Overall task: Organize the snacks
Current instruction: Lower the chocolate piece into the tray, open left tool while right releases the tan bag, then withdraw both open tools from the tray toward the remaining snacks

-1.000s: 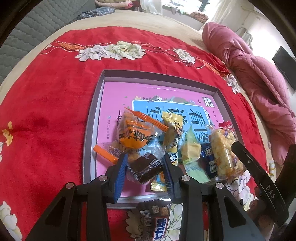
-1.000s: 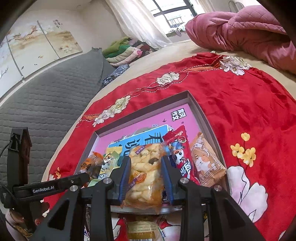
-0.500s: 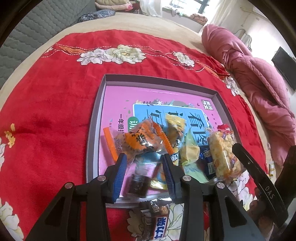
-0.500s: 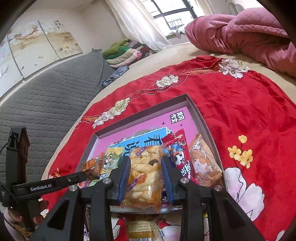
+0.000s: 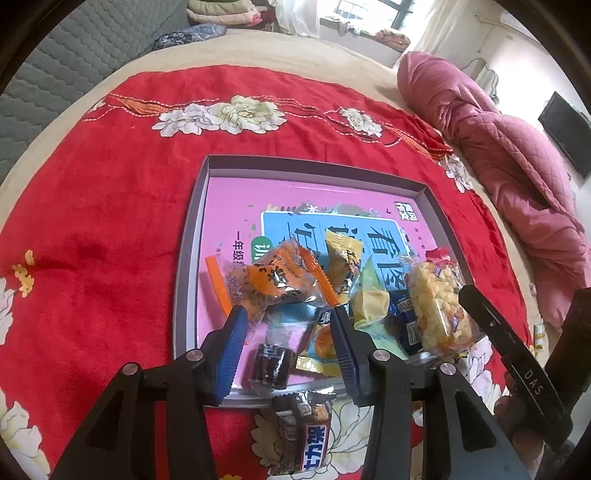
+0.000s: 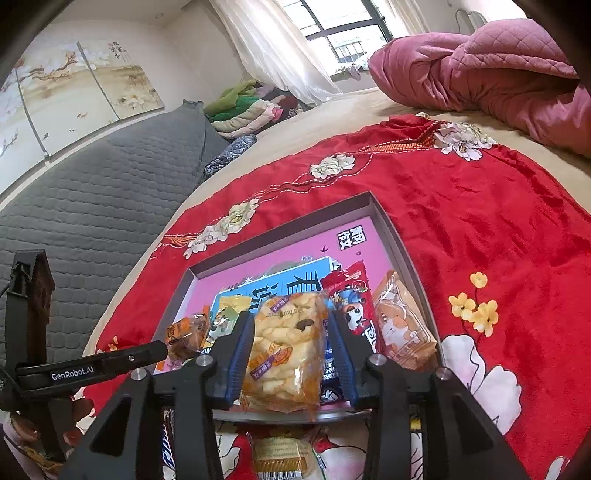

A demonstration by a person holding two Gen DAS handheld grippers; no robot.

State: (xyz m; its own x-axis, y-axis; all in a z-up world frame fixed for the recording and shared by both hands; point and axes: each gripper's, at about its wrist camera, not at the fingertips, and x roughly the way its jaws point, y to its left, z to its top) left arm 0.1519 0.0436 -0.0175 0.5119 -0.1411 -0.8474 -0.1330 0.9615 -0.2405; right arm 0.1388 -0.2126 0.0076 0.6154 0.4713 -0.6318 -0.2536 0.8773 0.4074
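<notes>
Dropped from the left gripper (image 5: 286, 334), whose jaws have just been opening, the small dark chocolate snack (image 5: 269, 366) now lies in the tray (image 5: 183, 295), while the right gripper (image 6: 290, 350), also just easing open, loosely brackets the light, crushable puffed-rice pack (image 6: 284, 354), best pinched across its flat sides.

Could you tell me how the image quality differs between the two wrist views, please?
Left wrist view: strong fisheye bending, black corners, the tray sharp, the dark snack slightly soft. Right wrist view: the window blown out, the puffed snack bag crisp.
</notes>
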